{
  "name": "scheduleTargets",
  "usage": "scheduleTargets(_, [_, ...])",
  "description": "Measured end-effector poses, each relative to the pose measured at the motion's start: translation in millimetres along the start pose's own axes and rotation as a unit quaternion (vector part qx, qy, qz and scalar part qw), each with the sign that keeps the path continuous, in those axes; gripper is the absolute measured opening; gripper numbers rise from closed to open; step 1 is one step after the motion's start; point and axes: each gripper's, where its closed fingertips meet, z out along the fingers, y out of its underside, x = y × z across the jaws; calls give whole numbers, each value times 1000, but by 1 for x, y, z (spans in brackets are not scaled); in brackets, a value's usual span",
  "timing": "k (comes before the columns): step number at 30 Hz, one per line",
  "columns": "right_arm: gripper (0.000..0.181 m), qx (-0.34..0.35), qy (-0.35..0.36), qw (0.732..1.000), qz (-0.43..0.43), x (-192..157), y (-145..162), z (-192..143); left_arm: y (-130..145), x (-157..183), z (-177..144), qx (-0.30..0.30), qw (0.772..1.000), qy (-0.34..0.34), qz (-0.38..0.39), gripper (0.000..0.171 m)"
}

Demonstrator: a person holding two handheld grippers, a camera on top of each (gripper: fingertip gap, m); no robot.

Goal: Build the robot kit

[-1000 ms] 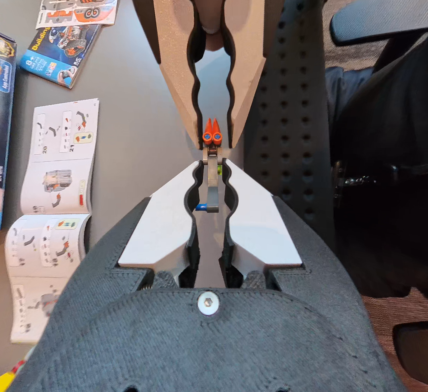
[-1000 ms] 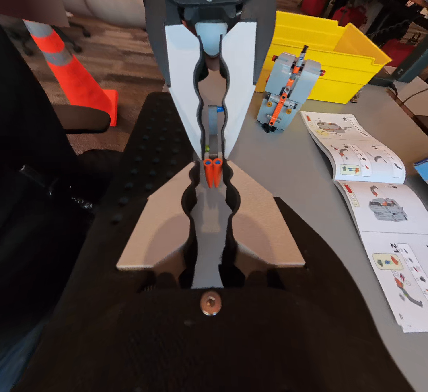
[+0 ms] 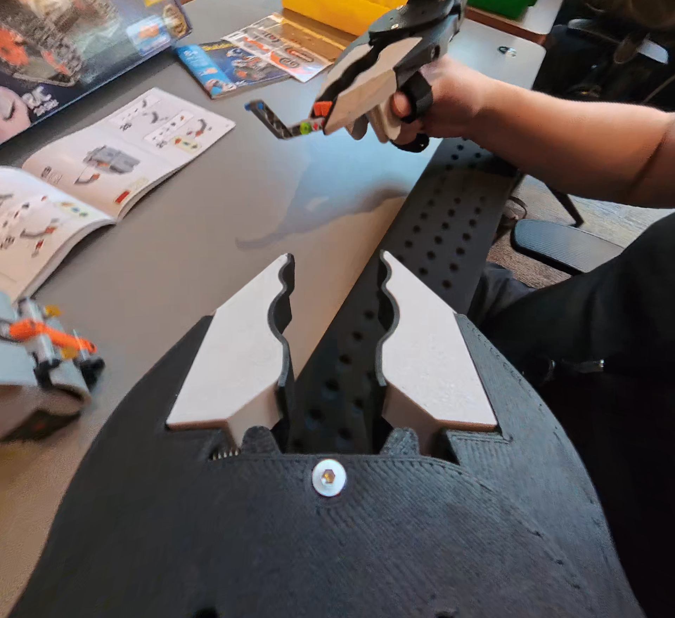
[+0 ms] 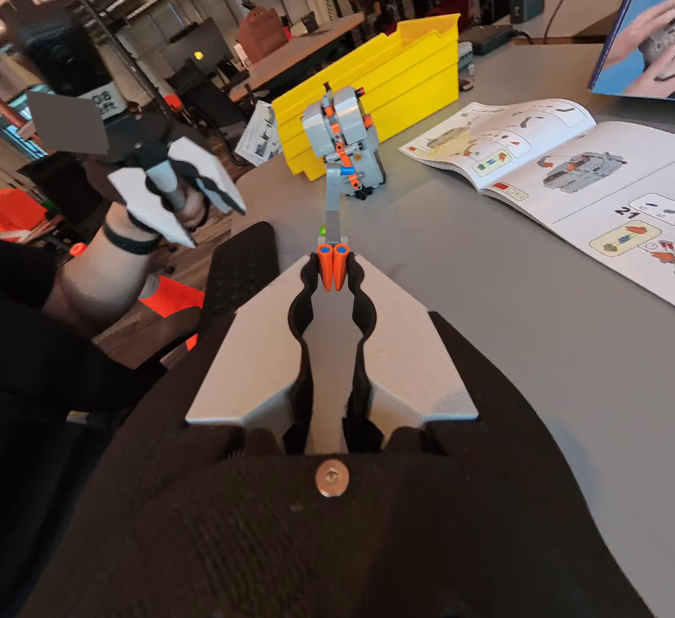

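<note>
Grey worktable (image 4: pixel 475 253) in a cluttered workshop carries a yellow bin (image 4: pixel 383 89), an open instruction booklet (image 4: pixel 548 169) laid flat where its pages face the builder, and a grey-and-orange brick model (image 4: pixel 343 137) standing on end just before the bin. Right gripper (image 4: pixel 331 264) is clenched on the twin orange cones of a small bent grey beam assembly (image 4: pixel 333 206), held in the air above the table with its blue-pinned far end pointing toward the model, seemingly for lining up. Left gripper (image 3: pixel 336 272) hangs released and empty off to the side near the table edge.
</note>
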Motion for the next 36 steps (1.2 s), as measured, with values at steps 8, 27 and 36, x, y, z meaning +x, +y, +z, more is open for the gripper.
scheduleTargets(8, [16,-60,84,995,-13,28,12,51,39,-24,-14,12,997,-58,-51,41])
scheduleTargets(27, [15,-152,189,967,-83,59,39,114,76,-111,-31,7,985,-164,-55,41])
scheduleTargets(36, [16,-122,196,971,-63,65,31,108,85,-118,-28,15,987,-144,-75,41])
